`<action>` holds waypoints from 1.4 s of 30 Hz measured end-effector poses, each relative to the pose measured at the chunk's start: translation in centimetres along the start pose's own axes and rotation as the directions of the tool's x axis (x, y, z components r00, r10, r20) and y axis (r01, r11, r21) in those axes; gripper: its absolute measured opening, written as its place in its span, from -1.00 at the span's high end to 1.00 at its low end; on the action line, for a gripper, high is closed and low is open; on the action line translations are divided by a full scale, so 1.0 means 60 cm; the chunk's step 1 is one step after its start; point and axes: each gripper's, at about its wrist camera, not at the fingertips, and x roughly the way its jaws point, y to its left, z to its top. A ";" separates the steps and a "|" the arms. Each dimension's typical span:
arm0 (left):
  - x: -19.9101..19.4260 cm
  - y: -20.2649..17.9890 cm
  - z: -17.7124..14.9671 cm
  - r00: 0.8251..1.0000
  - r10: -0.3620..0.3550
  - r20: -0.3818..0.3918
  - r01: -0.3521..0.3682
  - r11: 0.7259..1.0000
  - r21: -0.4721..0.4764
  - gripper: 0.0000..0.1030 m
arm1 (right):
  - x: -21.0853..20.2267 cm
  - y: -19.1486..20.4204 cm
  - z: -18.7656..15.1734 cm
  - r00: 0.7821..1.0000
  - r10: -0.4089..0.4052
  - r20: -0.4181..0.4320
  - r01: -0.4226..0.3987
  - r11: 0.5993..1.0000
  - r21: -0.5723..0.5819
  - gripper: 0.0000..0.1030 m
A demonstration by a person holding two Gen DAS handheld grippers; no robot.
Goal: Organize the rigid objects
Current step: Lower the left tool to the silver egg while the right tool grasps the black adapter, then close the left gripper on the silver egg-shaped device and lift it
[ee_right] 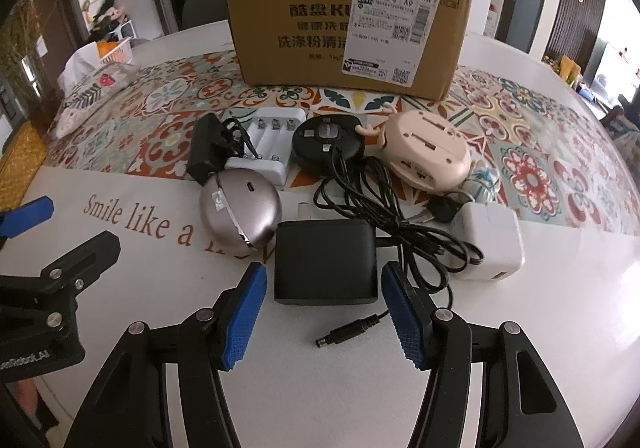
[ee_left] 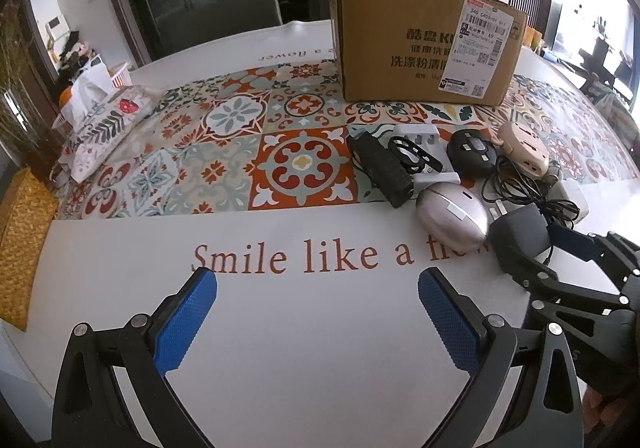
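Right gripper (ee_right: 324, 290) is low over the white table (ee_right: 560, 308), blue fingers (ee_right: 244, 312) spread wide on either side of the black adapter (ee_right: 326, 262) — pads close to its left and right edges but not touching, nothing pinched. The adapter lies flat, its cable (ee_right: 404, 224) looping off to the right and the barrel plug (ee_right: 348, 330) lying loose just in front of it, between the fingers. Tight quarters here: the silver egg-shaped device (ee_right: 240, 207) sits just beside the adapter's upper left corner, the white charger block (ee_right: 490, 242) just to the right with cable draped against it. Behind them, in a row along the patterned runner (ee_right: 532, 151), a black charger (ee_right: 204, 153), the white battery holder (ee_right: 272, 143), a round black hub (ee_right: 328, 141) and a beige antlered gadget (ee_right: 426, 149). The cardboard box (ee_right: 304, 23) stands upright at the back, close behind that row. Over to the left gripper (ee_left: 318, 300): fingers (ee_left: 184, 322) spread wide as well, empty, hovering above the bare white stretch by the "Smile like a flower" lettering (ee_left: 288, 258) — plenty of open table there, clutter well off to its right, a tissue pouch (ee_left: 108, 123) far left near the table's edge.
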 end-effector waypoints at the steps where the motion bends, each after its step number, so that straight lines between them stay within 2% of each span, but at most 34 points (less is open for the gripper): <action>1: 0.002 0.000 0.000 1.000 0.001 -0.001 -0.001 1.000 -0.001 -1.00 | 0.004 0.000 0.000 1.000 0.002 0.002 -0.002 1.000 0.005 -0.17; 9: 0.020 0.007 0.000 1.000 -0.011 -0.009 0.011 1.000 -0.013 -1.00 | 0.021 0.002 0.003 1.000 -0.018 0.023 0.017 1.000 0.016 -0.08; 18: 0.021 0.000 0.004 1.000 -0.025 -0.003 0.025 1.000 0.018 -0.99 | 0.017 -0.001 -0.002 0.999 -0.028 0.023 0.028 0.999 0.021 -0.07; 25: 0.017 -0.015 0.010 0.995 -0.095 -0.003 0.095 0.995 0.038 -0.93 | -0.016 -0.009 -0.012 0.998 -0.047 0.032 0.046 0.998 0.050 -0.07; 33: 0.010 -0.062 0.022 0.988 -0.150 0.033 0.145 0.984 0.106 -0.86 | -0.066 -0.024 -0.022 0.994 -0.093 0.058 0.091 0.995 0.047 -0.07; 36: 0.016 -0.089 0.027 0.985 -0.171 0.021 0.167 0.976 0.140 -0.72 | -0.074 -0.048 -0.027 0.992 -0.114 0.052 0.109 0.990 0.084 -0.07; 42: 0.034 -0.126 0.034 0.982 -0.187 0.019 0.183 0.973 0.139 -0.70 | -0.077 -0.078 -0.034 0.989 -0.135 0.053 0.128 0.983 0.131 -0.07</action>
